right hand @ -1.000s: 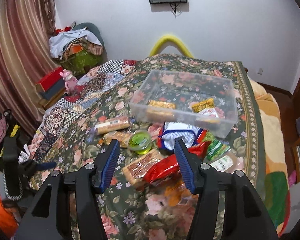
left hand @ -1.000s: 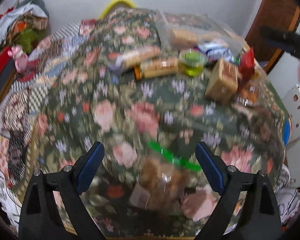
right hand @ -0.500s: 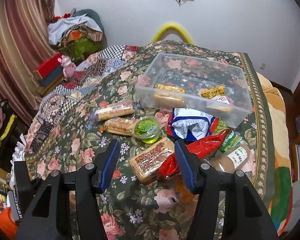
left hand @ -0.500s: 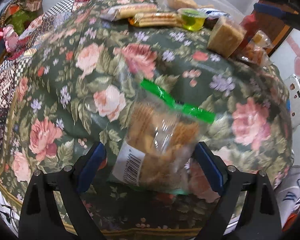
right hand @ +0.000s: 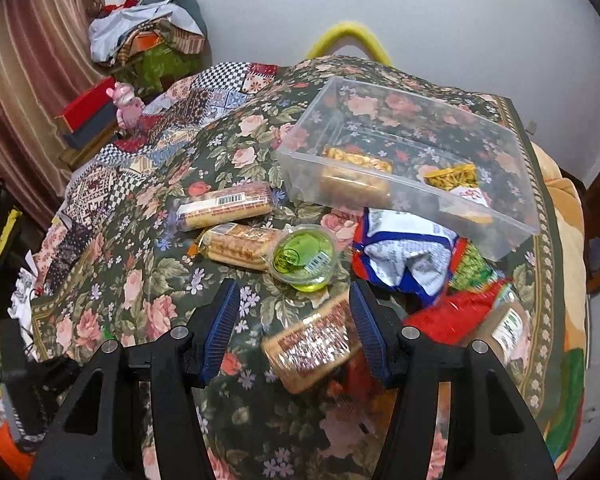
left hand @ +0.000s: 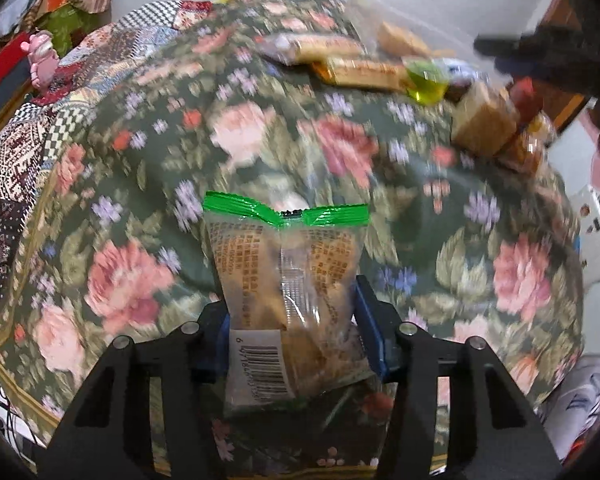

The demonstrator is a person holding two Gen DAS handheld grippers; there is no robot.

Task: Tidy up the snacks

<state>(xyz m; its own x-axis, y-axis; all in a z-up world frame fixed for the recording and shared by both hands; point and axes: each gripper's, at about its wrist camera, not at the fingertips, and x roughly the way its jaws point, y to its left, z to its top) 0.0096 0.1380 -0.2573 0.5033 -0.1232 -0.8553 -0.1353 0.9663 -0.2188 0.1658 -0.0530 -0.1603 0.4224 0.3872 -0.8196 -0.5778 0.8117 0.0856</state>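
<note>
In the left wrist view, a clear cookie bag (left hand: 288, 280) with a green seal and a barcode label sits between the jaws of my left gripper (left hand: 292, 304). The jaws are closing and both blue pads press on the bag's sides, above the floral cloth. In the right wrist view, my right gripper (right hand: 293, 294) is open over a brown wrapped biscuit pack (right hand: 312, 344), without touching it. Just beyond lie a green jelly cup (right hand: 304, 258) and two long biscuit packs (right hand: 226, 206). A clear plastic bin (right hand: 512, 236) behind them holds a few snacks.
A blue and white bag (right hand: 408, 256), a red bag (right hand: 452, 316) and a labelled packet (right hand: 508, 328) crowd the cloth right of my right gripper. A pink toy (right hand: 126, 104), boxes and piled clothes sit at the far left. The cloth's edge lies close below the left gripper.
The left jaws have narrowed from wide apart onto the cookie bag, which now stands straight between them. The right gripper has sunk closer to the snacks, its opening unchanged.
</note>
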